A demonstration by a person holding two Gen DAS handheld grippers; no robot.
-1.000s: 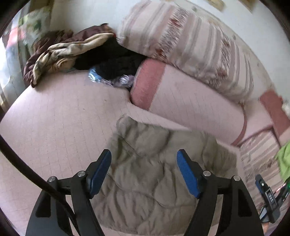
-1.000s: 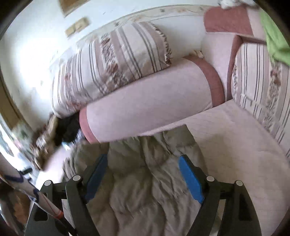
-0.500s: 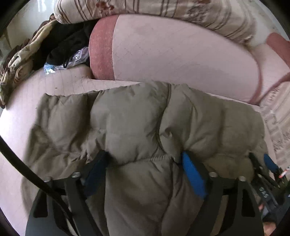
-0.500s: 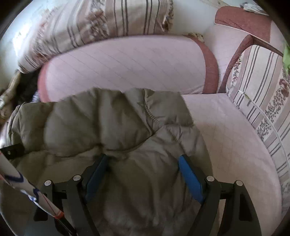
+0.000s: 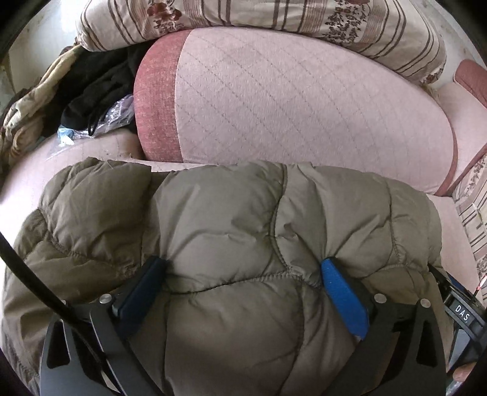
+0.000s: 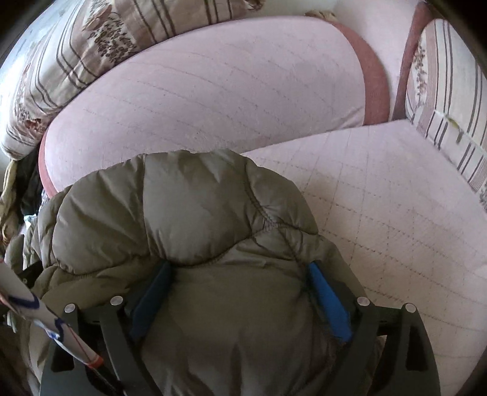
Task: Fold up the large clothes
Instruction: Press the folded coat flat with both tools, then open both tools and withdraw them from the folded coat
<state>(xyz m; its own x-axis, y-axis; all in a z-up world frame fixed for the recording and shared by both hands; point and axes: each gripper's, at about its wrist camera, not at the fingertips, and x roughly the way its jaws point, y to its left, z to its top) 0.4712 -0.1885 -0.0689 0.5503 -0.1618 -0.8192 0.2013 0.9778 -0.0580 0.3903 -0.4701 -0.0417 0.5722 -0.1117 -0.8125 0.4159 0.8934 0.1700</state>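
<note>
the puffy jacket [image 5: 231,231] lies bunched on the sofa [image 6: 380,195], and the left gripper [image 5: 243,274] and right gripper [image 6: 240,274] have just been opening their jaws, now wide apart around its puffs (not squeezing), so next seems pinching an edge to fold.

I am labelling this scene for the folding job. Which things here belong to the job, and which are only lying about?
Belongs to the job:
- olive puffer jacket
- left gripper, jaws just opening, jacket bulging between
- right gripper, the same

Only lying about:
- pink bolster cushion
- striped floral pillow
- heap of dark clothes
- plastic bag
</note>
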